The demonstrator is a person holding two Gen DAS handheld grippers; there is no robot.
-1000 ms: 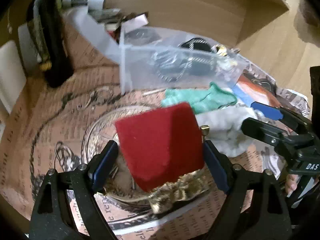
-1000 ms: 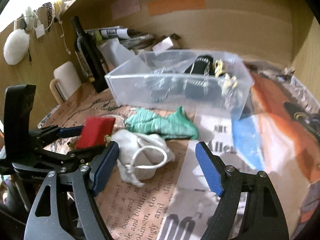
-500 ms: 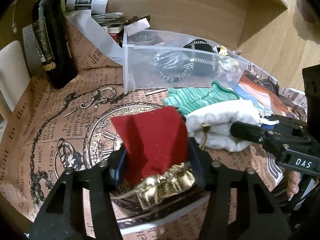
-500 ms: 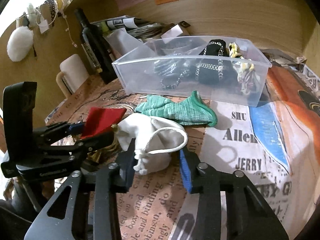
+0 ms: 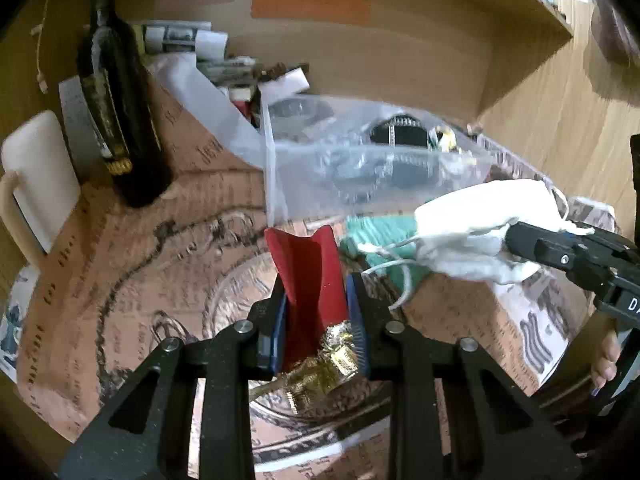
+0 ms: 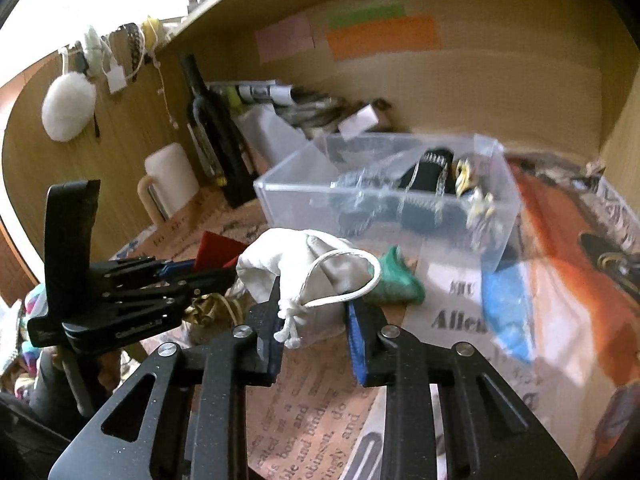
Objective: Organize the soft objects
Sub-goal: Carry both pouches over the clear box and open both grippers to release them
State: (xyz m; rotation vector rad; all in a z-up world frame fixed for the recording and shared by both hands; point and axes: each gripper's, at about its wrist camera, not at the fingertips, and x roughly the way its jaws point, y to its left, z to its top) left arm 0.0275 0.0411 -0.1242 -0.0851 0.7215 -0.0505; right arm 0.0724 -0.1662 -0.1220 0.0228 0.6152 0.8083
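Currently, left gripper (image 5: 316, 312) clamps the red fabric pouch with gold trim (image 5: 306, 276); right gripper (image 6: 314, 316) clamps the white cloth drawstring bag (image 6: 304, 268). Carry both level toward the clear plastic bin (image 6: 384, 184) beyond; keep the cord from snagging. A printed newspaper-pattern table cover (image 5: 120, 280) lies inside a wooden alcove.

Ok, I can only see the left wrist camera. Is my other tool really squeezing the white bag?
Observer: Yes. The right wrist view shows the right tool shut on the white pouch, with a blue pad on each side.
Operator: Where's the green one? The white bag hides most of it.
Observer: The green pouch lies loose in front of the clear box, and nothing is holding it.
Operator: Is anything else soft around?
Observer: A fluffy white ball hangs up high on the left, outside your view.
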